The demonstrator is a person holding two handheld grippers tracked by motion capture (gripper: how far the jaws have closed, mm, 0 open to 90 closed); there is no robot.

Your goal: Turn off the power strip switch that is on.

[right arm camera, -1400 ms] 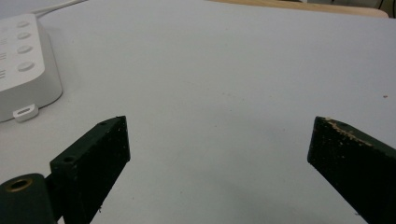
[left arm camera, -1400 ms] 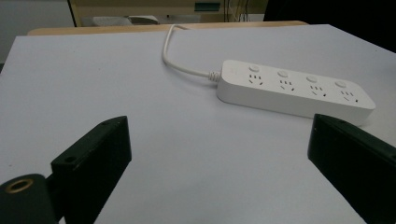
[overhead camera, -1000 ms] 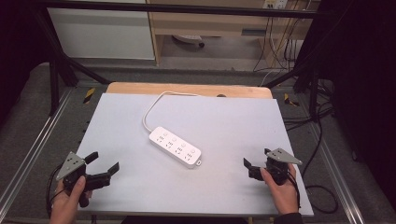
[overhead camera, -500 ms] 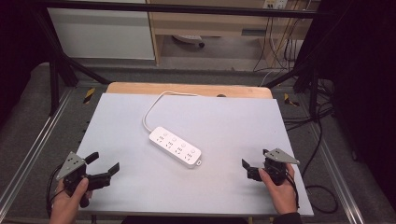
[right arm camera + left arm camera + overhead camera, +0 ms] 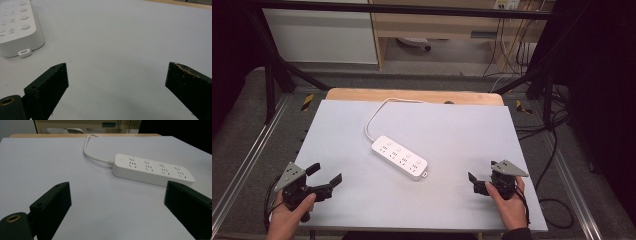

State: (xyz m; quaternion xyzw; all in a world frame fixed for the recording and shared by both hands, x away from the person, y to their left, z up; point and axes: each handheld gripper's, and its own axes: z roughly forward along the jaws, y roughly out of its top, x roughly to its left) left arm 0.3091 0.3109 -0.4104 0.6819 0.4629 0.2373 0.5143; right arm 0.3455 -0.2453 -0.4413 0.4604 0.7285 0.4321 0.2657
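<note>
Near the middle of the worktop (image 5: 452,210) lies the white power strip (image 5: 400,157), set at a slant, its cord (image 5: 373,116) looping off toward the far edge. Nothing of the job is done yet, as I judge it: the strip sits untouched and both my grippers are well apart from it. My left gripper (image 5: 324,180) hovers at the near left corner with its jaws spread wide and nothing between them; in the left gripper view the strip (image 5: 152,170) lies ahead and a little to the right, four sockets and four buttons facing up. My right gripper (image 5: 477,184) waits at the near right, jaws likewise apart and empty, and in the right gripper view the strip's end (image 5: 17,27) lies off to one side. Everything remains: reach in, take hold, and handle the strip.
</note>
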